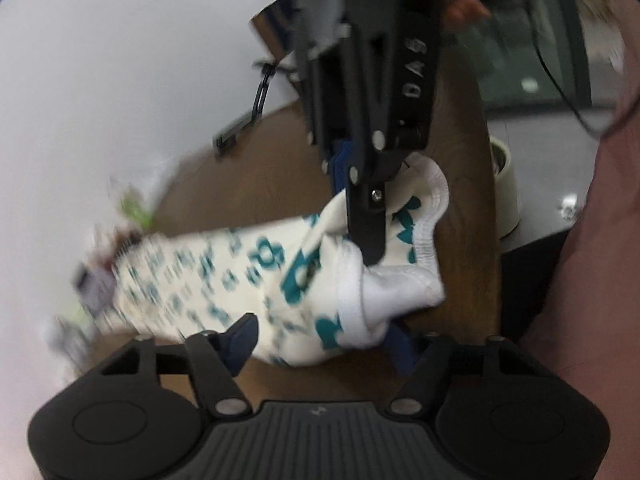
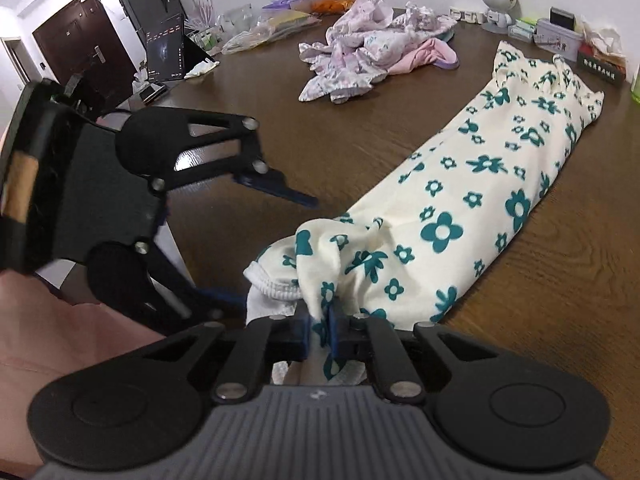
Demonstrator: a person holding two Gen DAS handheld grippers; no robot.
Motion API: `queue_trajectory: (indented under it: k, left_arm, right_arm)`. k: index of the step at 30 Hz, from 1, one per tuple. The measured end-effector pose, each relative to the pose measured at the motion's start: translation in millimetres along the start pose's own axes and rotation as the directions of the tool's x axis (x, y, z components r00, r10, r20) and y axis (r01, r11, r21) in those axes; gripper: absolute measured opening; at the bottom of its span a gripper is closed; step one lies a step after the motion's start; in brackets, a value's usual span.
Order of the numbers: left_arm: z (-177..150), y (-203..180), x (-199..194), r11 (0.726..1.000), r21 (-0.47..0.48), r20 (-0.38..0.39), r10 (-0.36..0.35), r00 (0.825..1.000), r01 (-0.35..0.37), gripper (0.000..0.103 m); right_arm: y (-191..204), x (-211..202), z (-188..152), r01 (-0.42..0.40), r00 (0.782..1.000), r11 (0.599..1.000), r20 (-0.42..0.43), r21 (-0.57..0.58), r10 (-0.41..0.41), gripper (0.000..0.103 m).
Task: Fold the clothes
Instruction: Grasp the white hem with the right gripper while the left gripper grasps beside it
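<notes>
A cream garment with teal flowers [image 2: 480,184] lies in a long roll across the brown table [image 2: 328,136], its white-ribbed end nearest me. My right gripper [image 2: 322,322] is shut on that near end of the garment. My left gripper [image 2: 276,244] is open just left of the ribbed edge, one finger above the cloth and one below it. In the left wrist view the garment [image 1: 224,276] fills the space between my open left fingers [image 1: 240,340], and the right gripper [image 1: 366,236] pinches the cloth from above.
A heap of pink and lilac clothes [image 2: 372,48] lies at the far middle of the table. Boxes, tins and a small white robot figure [image 2: 498,4] line the far right edge. Plastic bags and a dark screen [image 2: 164,56] stand at the far left.
</notes>
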State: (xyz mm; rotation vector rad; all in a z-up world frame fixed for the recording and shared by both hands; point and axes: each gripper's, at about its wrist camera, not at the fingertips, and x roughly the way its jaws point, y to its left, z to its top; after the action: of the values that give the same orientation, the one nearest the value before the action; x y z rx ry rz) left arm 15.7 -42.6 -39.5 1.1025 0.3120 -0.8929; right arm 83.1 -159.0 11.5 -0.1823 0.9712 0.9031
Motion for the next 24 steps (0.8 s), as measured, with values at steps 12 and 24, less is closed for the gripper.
queue_trajectory:
  k: [12,24]
  left_arm:
    - [-4.3,17.4,12.4,0.994,0.078,0.088,-0.081,0.993,0.074,0.021]
    - [-6.3,85.6,16.4,0.904,-0.187,0.121,-0.367,0.922,0.384,0.020]
  right_arm:
    - [3.5,-28.8,-9.7,0.023,0.988,0.996,0.153,-0.086,-0.009,0.048]
    - [21.7,9.2,-42.5,0.287,0.956,0.848,0.185,-0.446,-0.226,0.082]
